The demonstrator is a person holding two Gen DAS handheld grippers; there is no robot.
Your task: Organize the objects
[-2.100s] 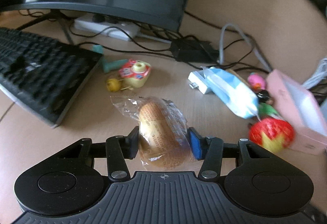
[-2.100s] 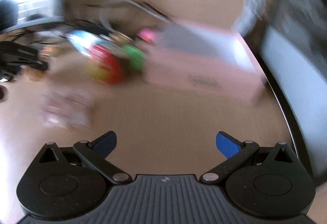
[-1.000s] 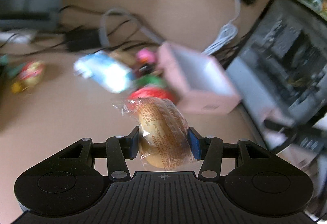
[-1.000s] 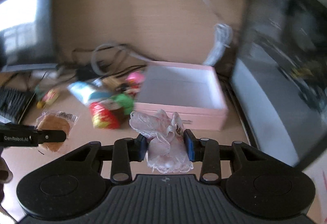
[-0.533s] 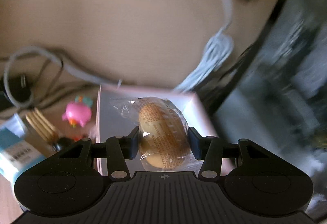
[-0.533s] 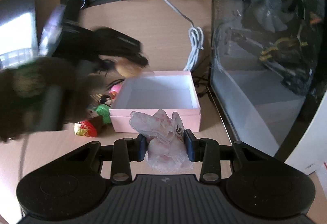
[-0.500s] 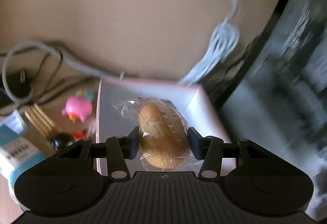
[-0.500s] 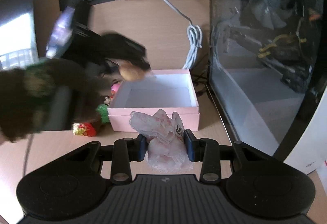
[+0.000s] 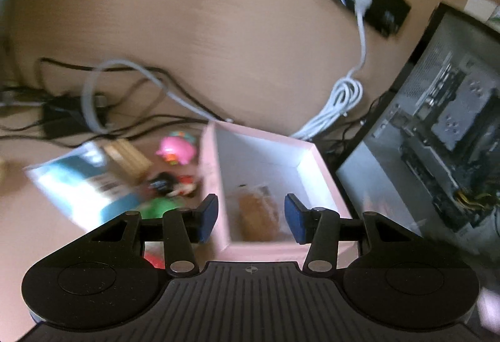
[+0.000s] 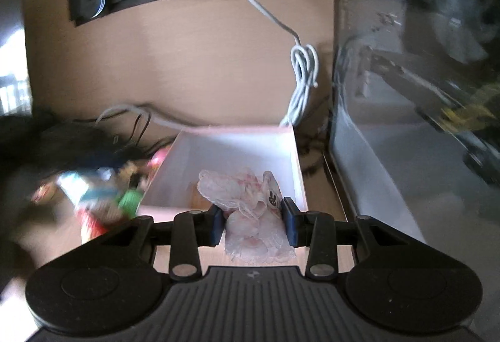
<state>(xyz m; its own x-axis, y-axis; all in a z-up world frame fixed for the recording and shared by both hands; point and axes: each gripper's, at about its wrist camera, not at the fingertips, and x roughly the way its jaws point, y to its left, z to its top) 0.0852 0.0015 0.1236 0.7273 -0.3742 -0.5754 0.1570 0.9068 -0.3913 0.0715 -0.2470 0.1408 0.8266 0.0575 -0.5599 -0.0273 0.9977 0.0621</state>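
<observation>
The pink open box point(image 9: 325, 173) stands on the desk. The wrapped bread roll point(image 9: 258, 217) lies inside it near the front wall, free of any grip. My left gripper point(image 9: 251, 220) hovers above the box's front; its jaws are closing, and the blue pads point(image 9: 208, 217) press on nothing. My right gripper point(image 10: 253, 225) is shut on a clear crinkled bag of pinkish pieces point(image 10: 250, 204) with a rabbit sticker, held just over the front rim of the box point(image 10: 218, 151). A corner of the bread roll point(image 10: 197, 201) shows behind the bag.
Left of the box lie a pink pig toy point(image 9: 176, 150), a blue-white pack point(image 9: 81, 182), a wooden piece point(image 9: 128, 159) and green and red toys. A glass-sided computer case point(image 9: 437, 139) stands close on the right. A white cable point(image 9: 340, 101) and black cords run behind the box.
The left gripper let the bread roll go; it now lies in the box. The right gripper came closer to the box with its bag, and the dark sleeve drew away to the left.
</observation>
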